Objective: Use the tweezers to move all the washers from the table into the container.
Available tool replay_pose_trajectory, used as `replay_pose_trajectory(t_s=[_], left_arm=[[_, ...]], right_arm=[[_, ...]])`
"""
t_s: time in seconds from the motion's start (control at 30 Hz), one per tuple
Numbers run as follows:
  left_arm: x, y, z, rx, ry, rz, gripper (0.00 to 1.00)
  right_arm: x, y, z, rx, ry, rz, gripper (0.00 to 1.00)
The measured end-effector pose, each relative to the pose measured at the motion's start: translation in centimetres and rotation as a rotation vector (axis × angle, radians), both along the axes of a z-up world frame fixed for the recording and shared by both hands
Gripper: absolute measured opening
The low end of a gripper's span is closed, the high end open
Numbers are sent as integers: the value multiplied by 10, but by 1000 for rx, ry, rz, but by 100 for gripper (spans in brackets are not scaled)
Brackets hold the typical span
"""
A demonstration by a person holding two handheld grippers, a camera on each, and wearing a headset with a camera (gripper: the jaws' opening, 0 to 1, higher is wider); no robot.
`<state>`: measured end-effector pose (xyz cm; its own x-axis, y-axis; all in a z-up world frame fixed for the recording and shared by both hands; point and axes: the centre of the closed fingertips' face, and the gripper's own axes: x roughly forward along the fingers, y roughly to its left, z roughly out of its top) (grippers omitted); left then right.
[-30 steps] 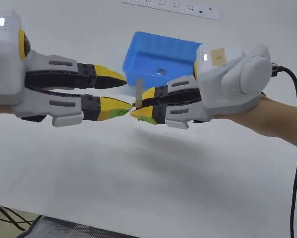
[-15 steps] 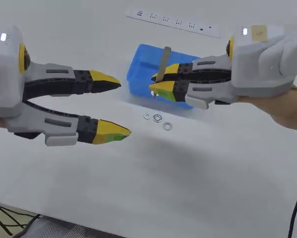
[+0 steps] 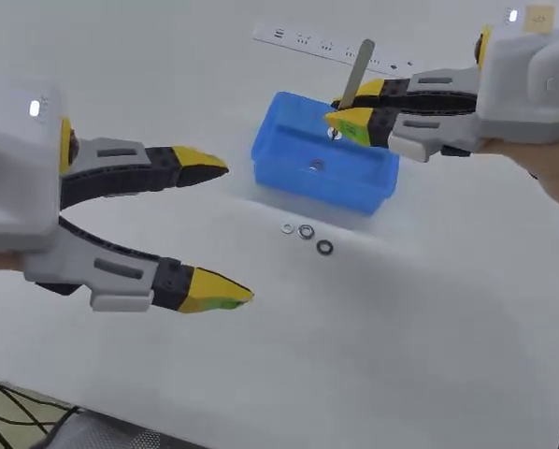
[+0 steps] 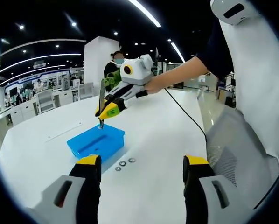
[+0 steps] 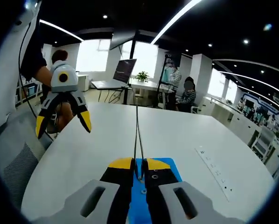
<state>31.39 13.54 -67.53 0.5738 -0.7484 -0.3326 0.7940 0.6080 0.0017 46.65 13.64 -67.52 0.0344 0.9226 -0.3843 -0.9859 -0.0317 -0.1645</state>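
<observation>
My right gripper (image 3: 340,120) is shut on the metal tweezers (image 3: 358,62). The tweezers point down over the far side of the blue container (image 3: 293,178). A small grey piece at the tweezers' tip (image 3: 334,134) looks like a washer. One washer (image 3: 317,166) lies inside the container. Three washers (image 3: 306,231) lie on the white table just in front of it. My left gripper (image 3: 219,232) hangs open to the left, holding nothing. In the left gripper view the right gripper (image 4: 112,108) holds the tweezers (image 4: 101,105) above the container (image 4: 96,142). In the right gripper view the tweezers (image 5: 137,135) rise from my shut jaws.
A white power strip (image 3: 308,41) lies on the table behind the container. A black cable (image 4: 186,112) trails from the right gripper across the table. People sit at desks far behind (image 5: 188,95). The table's front edge runs along the bottom left (image 3: 36,398).
My right gripper has carried the tweezers up and away, from beside the left gripper to above the container. The left gripper's jaws have spread wider.
</observation>
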Motion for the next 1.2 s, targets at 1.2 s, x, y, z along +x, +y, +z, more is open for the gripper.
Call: replay_pose_trajectory(t_s=[1.2], left_arm=[[2,1,-26,-39,88,6,96]], right_arm=[[28,5,-83,-105,122,-72,10]])
